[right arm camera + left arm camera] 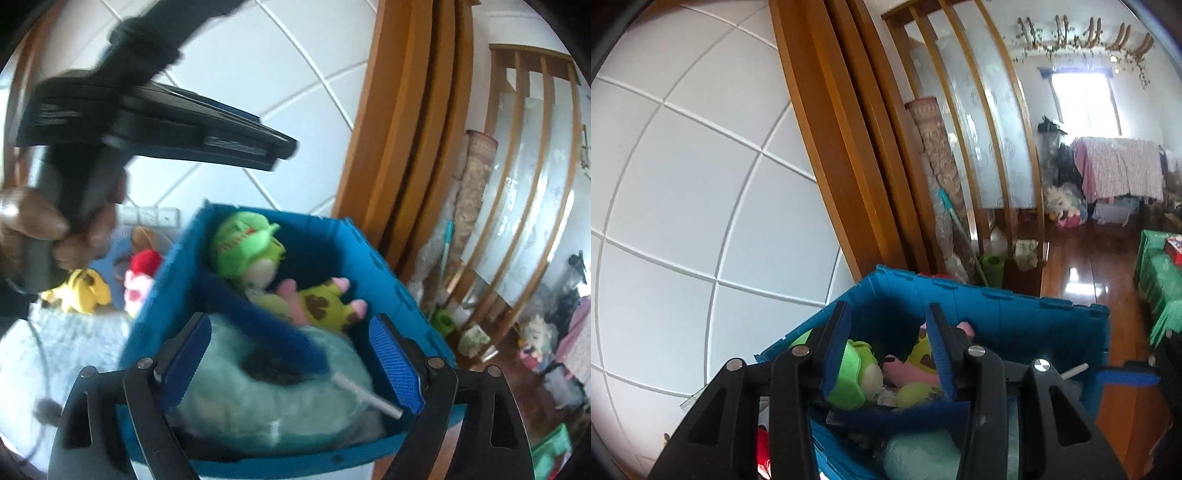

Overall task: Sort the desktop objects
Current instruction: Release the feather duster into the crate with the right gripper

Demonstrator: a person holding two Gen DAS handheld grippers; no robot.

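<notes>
The right gripper [291, 358] hangs over the blue crate [373, 258] with its jaws spread wide and empty; a mint-green plush [280, 402] and a white-handled blue duster [280, 332] lie just beneath and between them. Beyond the jaws sit a green frog plush [247, 240] and a yellow-green spotted plush [325, 302]. The left gripper [886, 354] holds its jaws partly apart, gripping nothing, with the frog plush just past them.

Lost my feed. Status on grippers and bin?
Right gripper open, empty, over blue bin. Left gripper half open, nothing gripped. Plush toys in bin. Nothing in the way.
</notes>
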